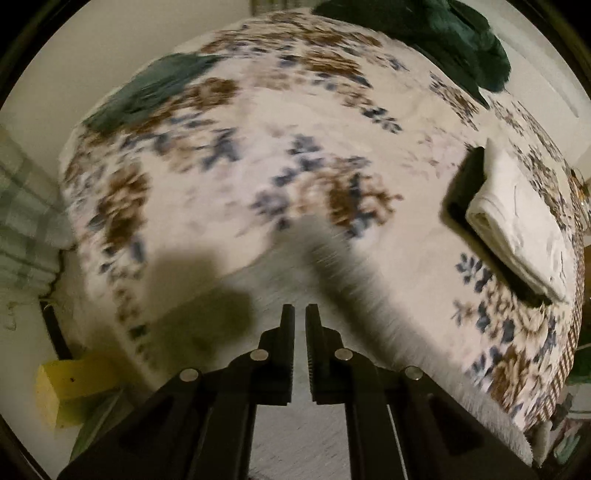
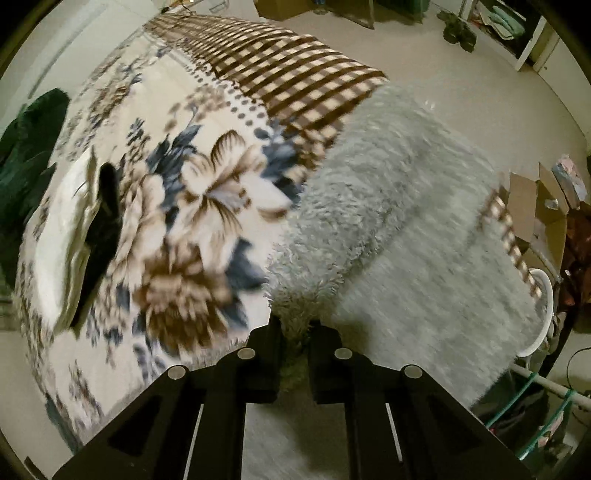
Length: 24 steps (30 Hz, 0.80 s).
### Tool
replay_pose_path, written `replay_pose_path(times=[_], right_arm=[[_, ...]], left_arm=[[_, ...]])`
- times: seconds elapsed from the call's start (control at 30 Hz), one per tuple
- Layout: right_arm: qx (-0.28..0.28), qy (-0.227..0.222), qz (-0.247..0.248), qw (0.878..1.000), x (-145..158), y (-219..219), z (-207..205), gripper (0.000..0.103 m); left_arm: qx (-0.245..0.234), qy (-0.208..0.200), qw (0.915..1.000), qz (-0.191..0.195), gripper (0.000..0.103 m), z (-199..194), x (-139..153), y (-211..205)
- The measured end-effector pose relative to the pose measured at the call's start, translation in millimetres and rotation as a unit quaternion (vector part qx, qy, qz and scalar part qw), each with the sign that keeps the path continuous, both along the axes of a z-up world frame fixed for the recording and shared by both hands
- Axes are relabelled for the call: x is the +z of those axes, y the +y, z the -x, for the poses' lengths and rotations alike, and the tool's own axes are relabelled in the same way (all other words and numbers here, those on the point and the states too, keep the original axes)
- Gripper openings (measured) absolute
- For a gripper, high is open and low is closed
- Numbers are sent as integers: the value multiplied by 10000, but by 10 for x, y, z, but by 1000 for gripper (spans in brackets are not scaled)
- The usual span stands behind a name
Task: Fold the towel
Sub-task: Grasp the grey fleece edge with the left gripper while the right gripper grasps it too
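A fluffy pale grey towel (image 2: pixel 388 184) lies over the right part of a bed covered by a floral blanket (image 2: pixel 177 122). My right gripper (image 2: pixel 295 326) is shut on a bunched edge of the towel, and fluff shows between its fingers. In the left wrist view the towel (image 1: pixel 388 295) runs from the middle of the bed down to the lower right, blurred by motion. My left gripper (image 1: pixel 300 314) is shut, its jaws a narrow slit apart, with towel cloth in and under them.
A folded white cloth (image 1: pixel 517 221) rests on a dark item near the blanket's (image 1: pixel 332 122) right side. Dark green clothing (image 1: pixel 443 33) and a teal cloth (image 1: pixel 147 92) lie at the far end. Cardboard boxes (image 2: pixel 535 206) and a white ring-shaped stand (image 2: pixel 543 314) are on the floor.
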State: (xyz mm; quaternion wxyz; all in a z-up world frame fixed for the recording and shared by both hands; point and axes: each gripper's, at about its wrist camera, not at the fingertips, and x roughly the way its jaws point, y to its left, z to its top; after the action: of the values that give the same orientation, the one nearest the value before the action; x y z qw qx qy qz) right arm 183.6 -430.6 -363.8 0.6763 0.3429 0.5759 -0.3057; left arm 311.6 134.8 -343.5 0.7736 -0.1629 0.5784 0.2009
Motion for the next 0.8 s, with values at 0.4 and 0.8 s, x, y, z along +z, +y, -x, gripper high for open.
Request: replay_pose_path(times=[0.4, 0.8], right_arm=[[235, 531, -439, 9973, -685, 52, 1023, 11], [86, 530, -397, 9978, -678, -36, 923, 65]], left_arm=[[508, 286, 9931, 1022, 8, 459, -557, 97], [137, 286, 9922, 1205, 24, -400, -950, -101]])
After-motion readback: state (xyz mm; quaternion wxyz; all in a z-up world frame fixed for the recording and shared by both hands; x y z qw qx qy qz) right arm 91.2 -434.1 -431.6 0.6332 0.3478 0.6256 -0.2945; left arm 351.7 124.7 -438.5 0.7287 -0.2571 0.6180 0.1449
